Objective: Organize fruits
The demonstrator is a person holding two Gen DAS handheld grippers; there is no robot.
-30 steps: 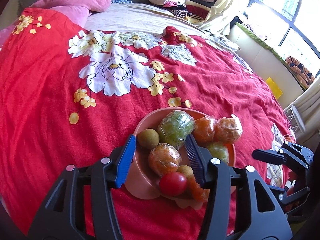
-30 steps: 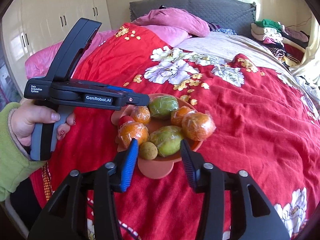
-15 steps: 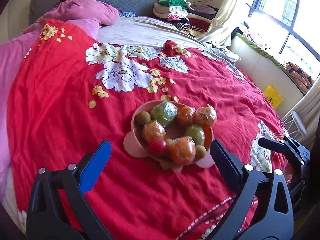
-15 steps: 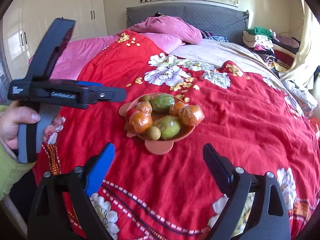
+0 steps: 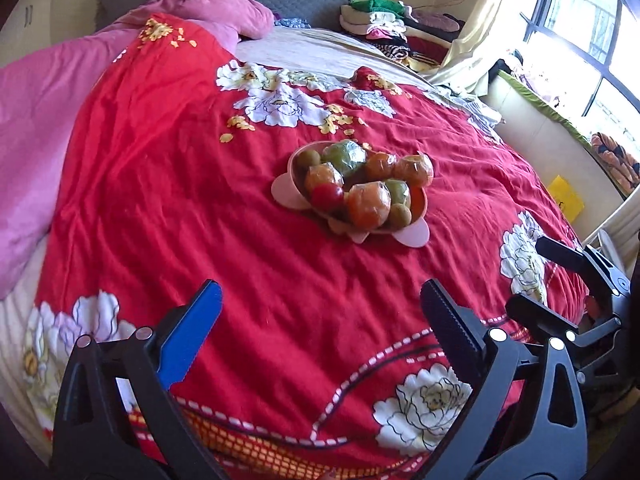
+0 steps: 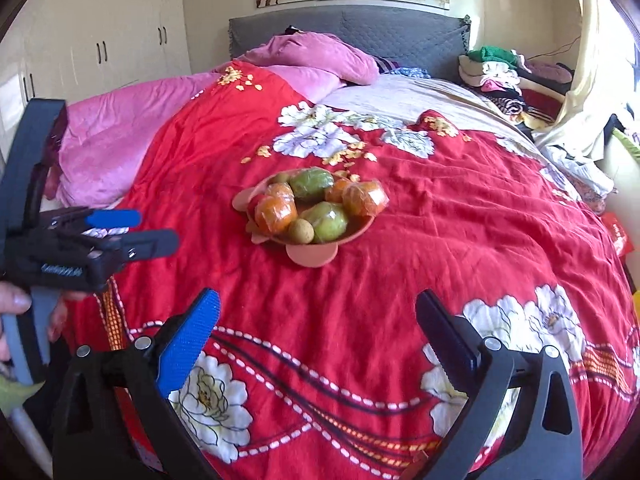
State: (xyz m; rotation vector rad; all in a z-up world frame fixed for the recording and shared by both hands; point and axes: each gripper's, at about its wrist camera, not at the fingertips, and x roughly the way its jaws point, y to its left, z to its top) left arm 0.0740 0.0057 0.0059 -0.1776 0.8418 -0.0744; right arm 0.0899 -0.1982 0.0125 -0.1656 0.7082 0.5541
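Observation:
A pink bowl [image 5: 290, 168] [image 6: 362, 229] heaped with fruit sits mid-bed on the red flowered quilt [image 5: 168, 184]. It holds several film-wrapped oranges [image 5: 368, 205] [image 6: 276, 214], wrapped green fruits [image 5: 345, 155] [image 6: 326, 221], a red fruit [image 5: 327, 196] and small brown ones [image 5: 399, 216] [image 6: 301, 230]. My left gripper [image 5: 320, 292] [image 6: 156, 227] is open and empty, well short of the bowl. My right gripper [image 6: 318, 300] [image 5: 528, 276] also hangs back from the bowl; its jaws are opening with nothing between them.
A pink pillow [image 6: 316, 56] and pink duvet [image 5: 32, 128] lie at the head and left side. Folded clothes [image 6: 504, 72] are stacked at the back right. A window ledge [image 5: 552, 128] runs along the right. A hand [image 6: 12, 304] holds the left gripper's handle.
Both grippers pulled back from the bowl, which now sits much farther off. Both sets of jaws spread from half closed around the bowl to wide open.

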